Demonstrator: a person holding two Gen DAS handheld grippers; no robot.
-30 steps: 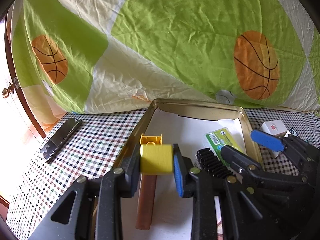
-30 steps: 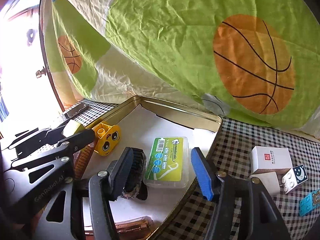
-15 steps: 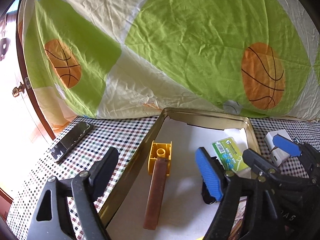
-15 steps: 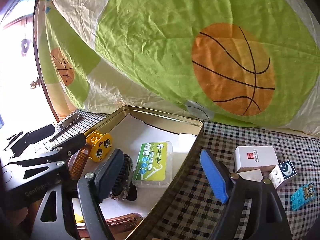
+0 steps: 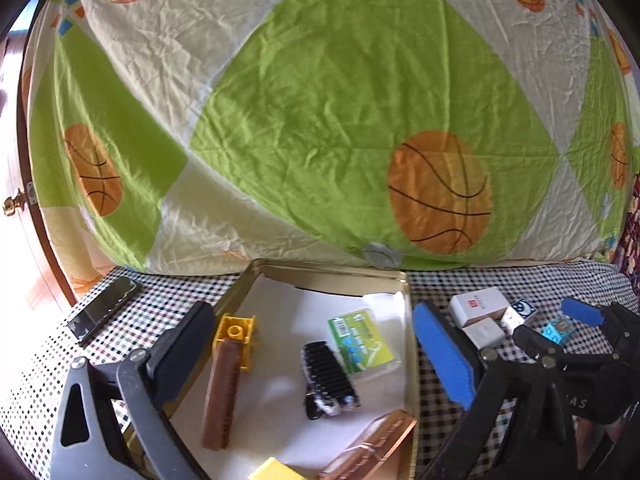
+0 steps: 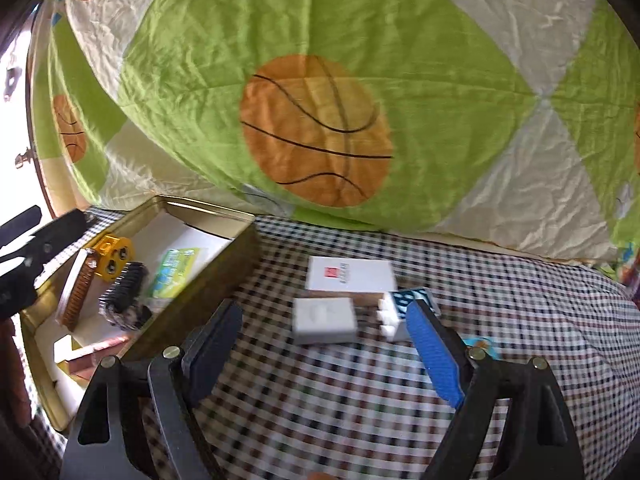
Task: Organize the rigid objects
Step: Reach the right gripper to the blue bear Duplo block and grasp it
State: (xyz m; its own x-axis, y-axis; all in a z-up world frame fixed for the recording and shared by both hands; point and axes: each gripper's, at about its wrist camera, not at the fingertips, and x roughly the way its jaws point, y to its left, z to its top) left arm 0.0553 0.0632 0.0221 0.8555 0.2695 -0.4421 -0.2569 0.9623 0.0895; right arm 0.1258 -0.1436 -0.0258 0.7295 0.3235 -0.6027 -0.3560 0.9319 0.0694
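The gold tin holds a yellow brick, a brown comb, a black brush, a green floss box, a copper clip and a pale yellow block. My left gripper hangs above them, its jaws opening wide and gripping nothing. To the tin's right, my right gripper is over the checked cloth, jaws opening and empty. Just ahead of it lie a grey-white adapter, a white box and a white-and-blue brick. A cyan brick lies further right.
A green, cream and orange basketball quilt rises right behind the tin. A flat black bar lies on the cloth left of the tin. The tin's wall stands just left of my right gripper. The left gripper shows at that view's left edge.
My left gripper let go of the pale yellow block, opened wide and drew back and up. My right gripper swung right, from over the tin to the checked cloth by the white boxes.
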